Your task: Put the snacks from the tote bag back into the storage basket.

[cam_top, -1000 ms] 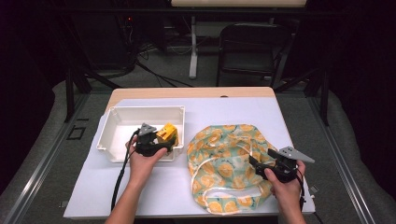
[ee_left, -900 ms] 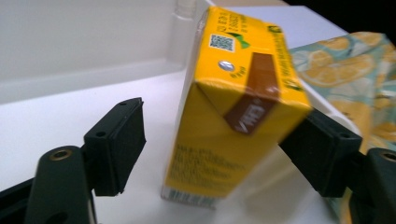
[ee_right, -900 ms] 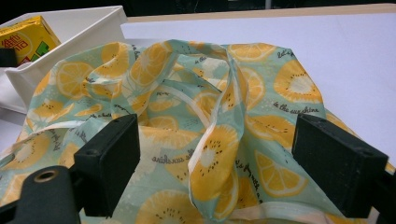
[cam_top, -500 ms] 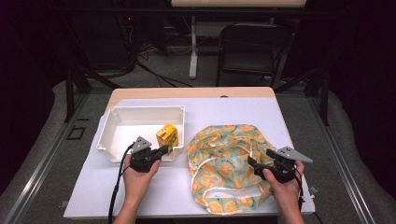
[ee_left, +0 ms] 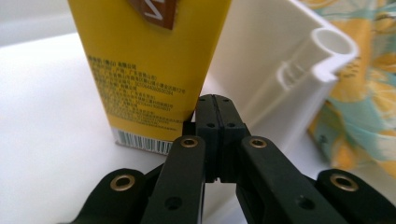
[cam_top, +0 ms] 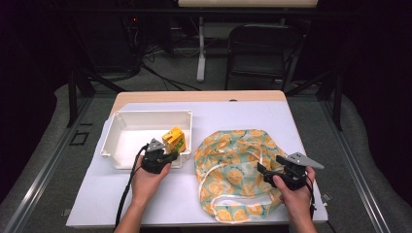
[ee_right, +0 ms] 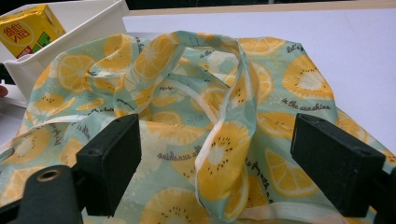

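Since a second ago, left tongs (cam_top: 167,156) have let go of the yellow cardboard drink carton (cam_top: 174,139), drawn back and closed empty; it stands just beyond them inside the white plastic tray (cam_top: 121,127). Right tongs (cam_top: 265,170) gape wide over the lemon-print fabric bag (cam_top: 233,174).

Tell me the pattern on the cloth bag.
Yellow-orange citrus slices on pale mint-green bag, clearest in the right gripper view.

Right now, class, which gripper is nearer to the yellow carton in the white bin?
Left. The left gripper sits shut right beside the yellow carton; the right gripper stands open over the lemon-print bag, well away.
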`<state>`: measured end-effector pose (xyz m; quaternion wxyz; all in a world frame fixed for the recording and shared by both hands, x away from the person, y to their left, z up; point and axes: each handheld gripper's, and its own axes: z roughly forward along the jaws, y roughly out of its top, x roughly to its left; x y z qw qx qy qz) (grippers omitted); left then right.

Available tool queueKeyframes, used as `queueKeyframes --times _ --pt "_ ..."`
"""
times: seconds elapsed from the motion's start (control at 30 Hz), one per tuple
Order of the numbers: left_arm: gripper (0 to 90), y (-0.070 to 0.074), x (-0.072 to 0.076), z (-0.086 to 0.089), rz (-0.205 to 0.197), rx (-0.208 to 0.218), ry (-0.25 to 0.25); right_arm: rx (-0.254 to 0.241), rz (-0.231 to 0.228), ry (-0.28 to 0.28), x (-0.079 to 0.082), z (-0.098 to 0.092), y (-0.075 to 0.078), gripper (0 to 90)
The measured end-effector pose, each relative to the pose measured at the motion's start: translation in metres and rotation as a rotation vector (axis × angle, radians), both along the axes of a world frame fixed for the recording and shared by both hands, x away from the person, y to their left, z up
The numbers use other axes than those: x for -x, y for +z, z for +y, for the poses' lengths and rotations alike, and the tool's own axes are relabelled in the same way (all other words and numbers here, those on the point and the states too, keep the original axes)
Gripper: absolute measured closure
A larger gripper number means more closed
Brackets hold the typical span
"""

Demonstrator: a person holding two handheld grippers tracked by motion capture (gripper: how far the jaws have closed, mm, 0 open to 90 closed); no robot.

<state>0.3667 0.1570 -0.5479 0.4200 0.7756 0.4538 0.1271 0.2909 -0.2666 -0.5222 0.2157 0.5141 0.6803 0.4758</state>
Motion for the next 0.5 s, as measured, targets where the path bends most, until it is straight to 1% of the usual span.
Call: queueKeyframes --times 0.03,0.13,0.17,0.3,0.33,0.37,0.4,0.43,0.5 --pt "90.0 0.001 -0.003 0.001 0.018 -0.007 0.010 0.002 0.001 -0.001 0.000 0.000 0.000 16.2" --pt "89.9 0.004 -0.010 0.000 0.024 -0.050 -0.002 0.013 0.007 0.004 0.000 0.001 0.000 16.4" --pt "89.5 0.004 -0.012 0.001 0.019 -0.052 -0.005 0.014 0.007 0.003 0.000 0.001 0.000 16.4" --pt "90.0 0.002 -0.021 0.004 0.065 -0.037 0.016 0.010 0.008 0.002 0.000 0.001 -0.001 16.5" --pt "90.0 0.002 -0.024 0.004 0.065 -0.048 0.024 0.012 0.010 0.002 -0.001 0.001 -0.001 16.5" --pt "89.8 0.003 -0.027 0.002 0.051 -0.074 0.032 0.006 0.010 0.003 -0.001 0.002 -0.001 16.6" --pt "88.8 0.004 -0.028 0.001 0.048 -0.090 0.036 0.011 0.010 0.001 -0.001 0.002 -0.001 16.6" --pt "88.1 0.005 -0.031 -0.001 0.040 -0.111 0.029 0.010 0.008 0.004 -0.001 0.002 -0.001 16.5" --pt "88.9 0.007 -0.036 -0.003 0.054 -0.122 0.019 0.005 0.006 0.001 -0.001 0.003 -0.002 16.5"
